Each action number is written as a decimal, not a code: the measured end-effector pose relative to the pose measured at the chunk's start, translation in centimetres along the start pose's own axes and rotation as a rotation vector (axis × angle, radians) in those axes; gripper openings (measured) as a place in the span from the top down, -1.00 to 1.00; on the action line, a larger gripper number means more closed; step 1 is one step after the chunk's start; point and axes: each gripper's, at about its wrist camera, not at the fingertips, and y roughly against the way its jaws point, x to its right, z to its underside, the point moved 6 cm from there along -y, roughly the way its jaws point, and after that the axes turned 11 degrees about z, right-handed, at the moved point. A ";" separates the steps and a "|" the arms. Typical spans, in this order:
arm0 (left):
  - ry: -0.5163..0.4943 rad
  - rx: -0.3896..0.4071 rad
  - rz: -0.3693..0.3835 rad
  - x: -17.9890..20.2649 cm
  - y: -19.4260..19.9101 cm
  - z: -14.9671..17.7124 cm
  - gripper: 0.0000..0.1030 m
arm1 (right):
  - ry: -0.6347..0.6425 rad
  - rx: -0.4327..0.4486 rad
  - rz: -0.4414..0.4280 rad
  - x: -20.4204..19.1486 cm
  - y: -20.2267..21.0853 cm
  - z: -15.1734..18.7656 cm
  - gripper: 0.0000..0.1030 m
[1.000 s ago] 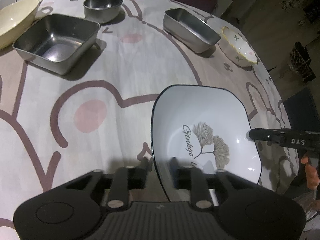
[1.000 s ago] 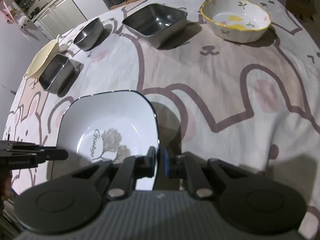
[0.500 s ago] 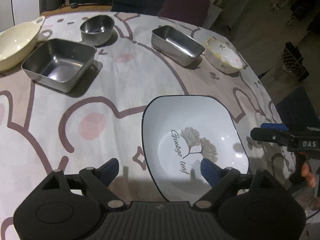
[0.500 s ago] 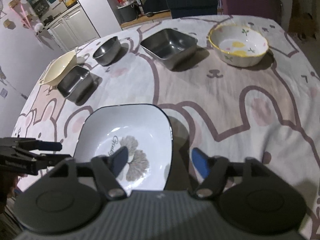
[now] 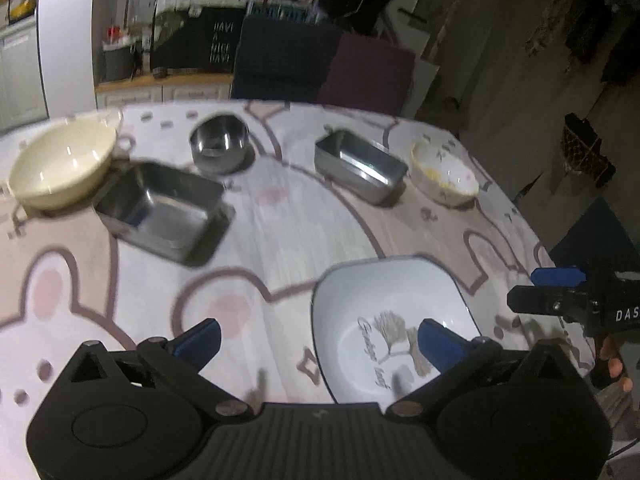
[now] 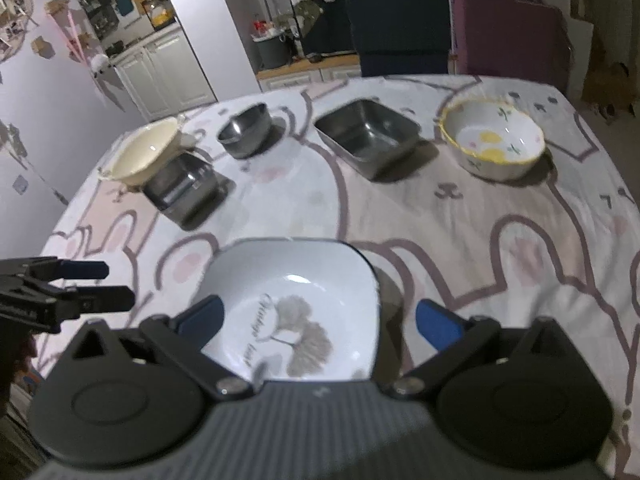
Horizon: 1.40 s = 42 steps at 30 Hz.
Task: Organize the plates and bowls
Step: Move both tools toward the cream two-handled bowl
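A white square plate with a leaf print (image 5: 384,320) (image 6: 296,304) lies on the table's near edge. My left gripper (image 5: 316,340) is open and empty, raised above the plate's left rim. My right gripper (image 6: 316,320) is open and empty, raised above the plate's right side. Each gripper shows in the other's view: the right gripper (image 5: 560,292) at the right, the left gripper (image 6: 92,284) at the left. Further back stand a cream bowl (image 5: 60,164) (image 6: 140,154), a square steel pan (image 5: 160,210) (image 6: 184,190), a round steel bowl (image 5: 218,148) (image 6: 244,130), a rectangular steel pan (image 5: 360,164) (image 6: 368,138) and a flowered bowl (image 5: 444,178) (image 6: 494,142).
The table wears a pink-and-white bear-print cloth (image 5: 280,216) (image 6: 460,232). Two chairs, dark blue (image 6: 400,36) and purple (image 6: 512,36), stand at its far edge. Kitchen cabinets (image 6: 168,72) lie beyond.
Both grippers were shut on the plate's rim, then opened and let it go. They have since lifted and pulled back; the plate lies flat on the cloth.
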 end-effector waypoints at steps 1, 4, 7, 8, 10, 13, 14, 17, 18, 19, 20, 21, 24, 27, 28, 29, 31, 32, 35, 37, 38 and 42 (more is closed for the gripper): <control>-0.006 0.011 -0.003 -0.2 0.4 -0.4 -1.00 | 0.003 0.007 -0.005 -0.3 0.1 -0.3 -1.00; -0.017 0.035 -0.014 -1.3 1.5 -1.7 -1.00 | 0.022 0.035 -0.019 -1.6 0.3 -1.5 -1.00; -0.021 0.063 -0.051 -3.1 2.7 -3.1 -1.00 | 0.037 0.059 -0.031 -2.9 0.1 -3.0 -1.00; -0.024 0.074 -0.063 -3.9 3.1 -3.7 -1.00 | 0.041 0.064 -0.034 -3.2 0.0 -3.4 -1.00; -0.030 0.090 -0.079 -5.4 3.9 -4.8 -1.00 | 0.047 0.073 -0.042 -4.2 -0.5 -4.4 -1.00; -0.043 0.109 -0.112 -7.9 4.9 -6.3 -1.00 | 0.058 0.082 -0.052 -5.7 -1.6 -5.8 -1.00; -0.048 0.114 -0.124 -8.7 5.1 -6.8 -1.00 | 0.064 0.085 -0.054 -6.2 -2.0 -6.3 -1.00; -0.045 0.128 -0.156 -11.5 5.8 -8.0 -1.00 | 0.080 0.096 -0.070 -8.0 -3.3 -7.7 -1.00; -0.040 0.132 -0.163 -12.3 5.9 -8.3 -1.00 | 0.088 0.099 -0.077 -8.6 -3.8 -8.0 -1.00; -0.034 0.137 -0.170 -13.2 6.0 -8.5 -1.00 | 0.095 0.100 -0.081 -9.1 -4.2 -8.4 -1.00; -0.026 0.141 -0.178 -14.1 6.1 -8.8 -1.00 | 0.103 0.103 -0.086 -9.7 -4.7 -8.9 -1.00; -0.017 0.144 -0.183 -15.1 6.2 -9.1 -1.00 | 0.112 0.106 -0.091 -10.5 -5.3 -9.5 -1.00; -0.002 0.149 -0.201 -17.8 6.4 -9.8 -1.00 | 0.132 0.106 -0.101 -12.5 -7.0 -11.2 -1.00; -0.008 0.149 -0.231 -20.4 6.5 -10.7 -1.00 | 0.141 0.113 -0.124 -14.6 -8.4 -12.8 -1.00; -0.007 0.151 -0.244 -21.3 6.6 -10.9 -1.00 | 0.141 0.116 -0.133 -15.4 -9.0 -13.4 -1.00; -0.004 0.153 -0.260 -22.2 6.8 -11.2 -1.00 | 0.142 0.118 -0.145 -16.1 -9.4 -14.0 -1.00; 0.008 0.157 -0.283 -24.0 6.9 -11.8 -1.00 | 0.149 0.121 -0.171 -17.9 -10.4 -15.1 -1.00; 0.016 0.160 -0.292 -24.9 7.0 -12.0 -1.00 | 0.153 0.123 -0.183 -18.7 -10.9 -15.6 -1.00; 0.039 0.173 -0.322 -27.3 7.1 -12.5 -1.00 | 0.175 0.134 -0.208 -20.7 -12.5 -17.2 -1.00; 0.063 0.198 -0.340 -28.6 7.2 -12.6 -1.00 | 0.196 0.143 -0.219 -21.9 -13.6 -18.5 -1.00; 0.078 0.219 -0.345 -29.2 7.3 -12.6 -1.00 | 0.204 0.149 -0.227 -22.6 -14.2 -19.2 -1.00; 0.140 0.248 -0.310 -31.1 6.8 -12.2 -1.00 | 0.218 0.173 -0.264 -25.2 -16.8 -21.8 -0.99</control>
